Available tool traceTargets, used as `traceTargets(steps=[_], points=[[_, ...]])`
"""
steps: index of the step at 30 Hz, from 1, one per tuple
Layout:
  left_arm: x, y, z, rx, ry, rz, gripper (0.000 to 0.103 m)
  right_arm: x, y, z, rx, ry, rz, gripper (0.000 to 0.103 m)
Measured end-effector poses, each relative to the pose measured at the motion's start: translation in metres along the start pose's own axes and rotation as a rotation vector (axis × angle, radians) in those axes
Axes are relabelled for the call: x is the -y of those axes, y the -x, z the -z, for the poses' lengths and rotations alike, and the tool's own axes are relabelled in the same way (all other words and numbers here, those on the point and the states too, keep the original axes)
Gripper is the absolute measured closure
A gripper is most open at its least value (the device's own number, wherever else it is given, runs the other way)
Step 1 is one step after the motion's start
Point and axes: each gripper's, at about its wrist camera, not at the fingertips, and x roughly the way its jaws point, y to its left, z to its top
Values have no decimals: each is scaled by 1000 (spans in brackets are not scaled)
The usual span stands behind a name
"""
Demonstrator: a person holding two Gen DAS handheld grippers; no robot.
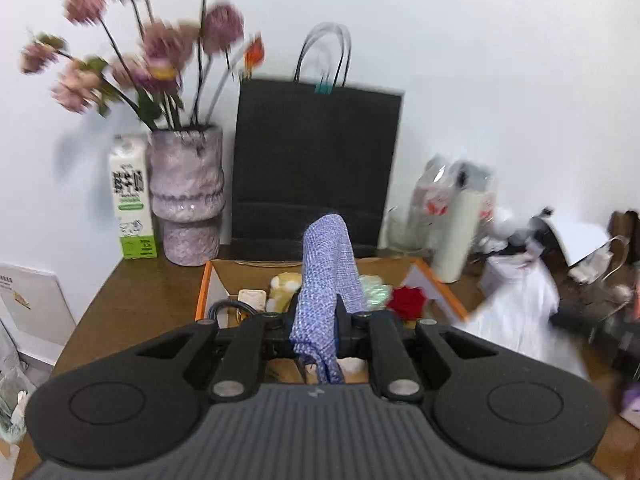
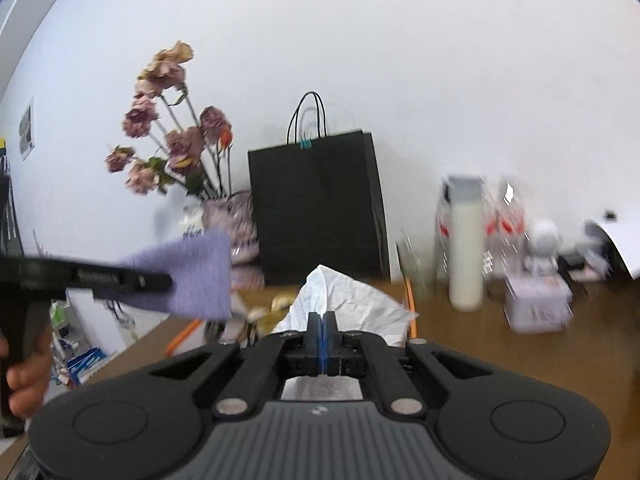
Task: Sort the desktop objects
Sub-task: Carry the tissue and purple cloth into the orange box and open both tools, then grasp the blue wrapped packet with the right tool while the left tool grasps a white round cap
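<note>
My left gripper is shut on a blue-purple knitted cloth that stands up between its fingers, held above an open cardboard box with orange flaps. The box holds a red rose, a yellowish item, a cable and other small things. In the right wrist view the left gripper and its cloth show at the left. My right gripper is shut on a crumpled white paper, held over the box's right side.
A black paper bag stands behind the box. A vase of pink flowers and a milk carton stand at the back left. A white bottle, plastic bags and a pile of clutter fill the right of the wooden desk.
</note>
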Motion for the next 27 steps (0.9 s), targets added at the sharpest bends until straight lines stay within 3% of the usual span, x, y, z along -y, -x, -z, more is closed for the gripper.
traceTargets(steps=[2, 5, 6, 9, 10, 12, 14, 16, 18, 22, 25, 27], points=[[-11, -45, 5, -23, 19, -41, 88, 2, -43, -22, -11, -11, 0, 103], [-26, -118, 29, -190, 79, -102, 87, 4, -122, -29, -72, -18, 78, 103], [-28, -133, 35, -226, 78, -98, 82, 5, -148, -25, -113, -25, 91, 103], [-30, -144, 41, -209, 44, -65, 54, 9, -215, -2, -246, -25, 156, 101], [-31, -139, 39, -179, 30, -48, 50, 9, -231, 6, -294, -4, 188, 95], [-33, -129, 33, -137, 4, -38, 22, 8, -250, 17, -386, 42, 224, 81], [-34, -115, 21, -92, -5, -74, 19, 10, -247, 17, -384, 38, 201, 59], [-35, -103, 9, -95, 11, -90, 19, 12, -235, 6, -358, 39, 192, 47], [-33, -85, 0, -85, 37, -89, 17, 12, -219, -11, -324, 40, 183, 46], [-13, -44, -5, -26, 25, -100, 2, 16, -174, -31, -263, 15, 129, 29], [-3, -7, 22, 19, 55, -100, 0, 12, -140, -21, -253, 33, 120, 27], [1, 9, 53, -7, 94, -94, 0, 10, -119, -6, -261, 27, 107, 27]])
